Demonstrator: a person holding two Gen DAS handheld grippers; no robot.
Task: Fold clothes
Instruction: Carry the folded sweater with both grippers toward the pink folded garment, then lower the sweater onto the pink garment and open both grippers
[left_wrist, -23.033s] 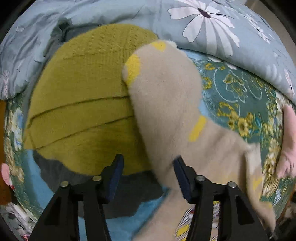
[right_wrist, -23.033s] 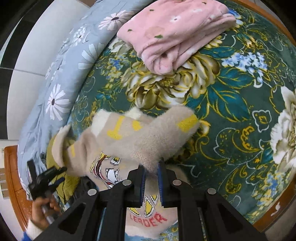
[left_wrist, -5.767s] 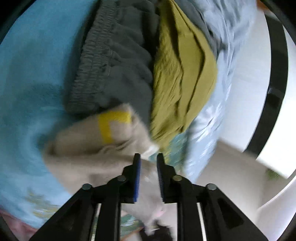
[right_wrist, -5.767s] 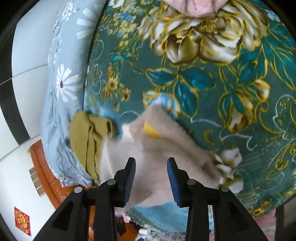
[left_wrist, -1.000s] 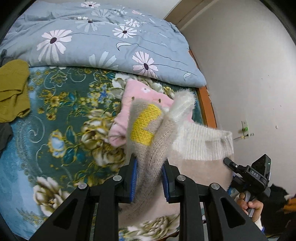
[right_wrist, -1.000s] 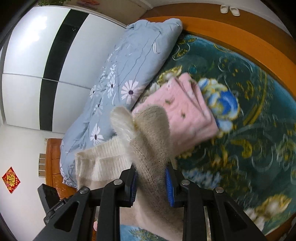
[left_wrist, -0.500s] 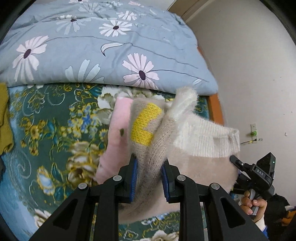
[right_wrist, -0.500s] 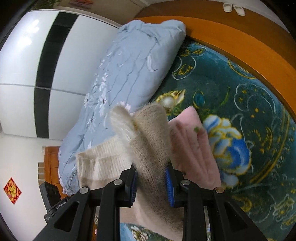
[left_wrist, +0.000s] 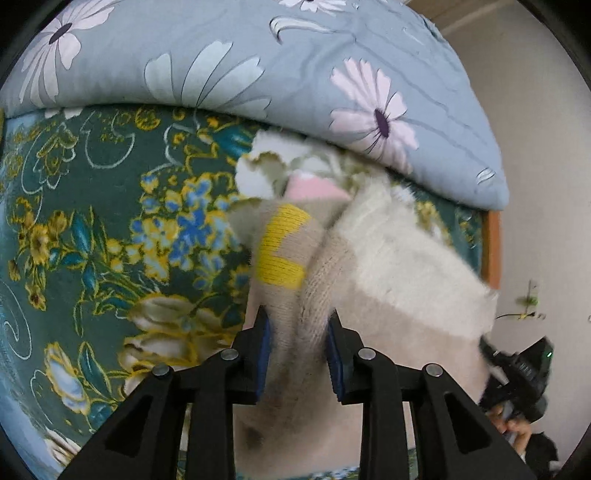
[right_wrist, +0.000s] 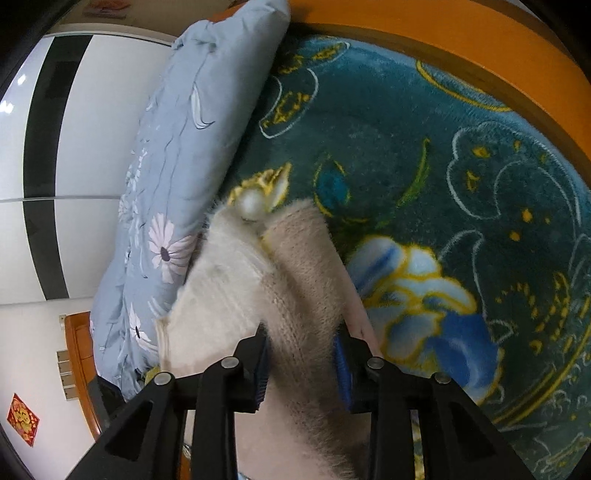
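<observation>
A folded beige sweater with a yellow patch hangs between both grippers, low over the bed. My left gripper has a thick fold of it between its blue pads, which still touch the knit while the jaws are opening. My right gripper grips the other end of the sweater the same way, its jaws opening too. Beneath the sweater lies a folded pink garment, mostly hidden, with only a strip showing; its thin edge shows in the right wrist view.
A green floral bedspread covers the bed. A blue-grey daisy quilt is bunched along the far side, close behind the pink garment. The wooden bed frame borders the bedspread. A person's hand shows at lower right.
Both grippers have sunk toward the bed with the sweater. It now covers most of the pink garment. The gap between each pair of pads has grown slightly.
</observation>
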